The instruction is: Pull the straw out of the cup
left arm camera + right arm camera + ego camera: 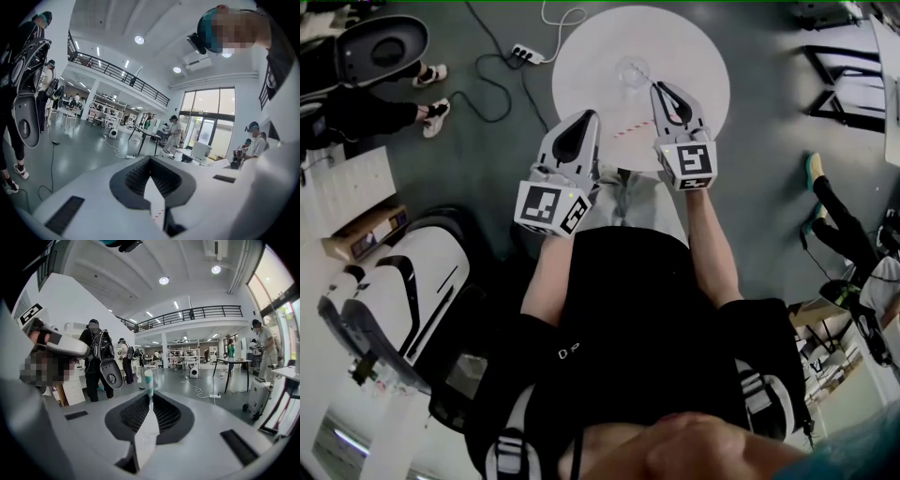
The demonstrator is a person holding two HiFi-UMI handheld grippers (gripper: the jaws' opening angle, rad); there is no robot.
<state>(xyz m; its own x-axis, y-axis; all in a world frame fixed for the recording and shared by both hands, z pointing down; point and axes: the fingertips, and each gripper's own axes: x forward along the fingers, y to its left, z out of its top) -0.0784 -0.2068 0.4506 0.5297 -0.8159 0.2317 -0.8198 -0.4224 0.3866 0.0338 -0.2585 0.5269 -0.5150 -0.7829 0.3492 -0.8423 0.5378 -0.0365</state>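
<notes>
A clear cup [633, 69] stands on the round white table [591, 56]. My right gripper [657, 87] hovers just beside and above it, shut on a teal-and-white striped straw [148, 379] that sticks up between its tips [150, 397]. The straw's lower end is hidden. A red-and-white striped straw [630, 127] lies on the table between my two grippers and also shows through the left jaws' gap [158, 213]. My left gripper [592, 114] hangs over the table's near edge, its tips [150, 158] together with nothing in them.
A power strip [523, 53] and its cables lie on the floor left of the table. People's feet [437, 111] stand at the far left and a person's leg [830, 202] at the right. A white case [394, 281] stands by my left side.
</notes>
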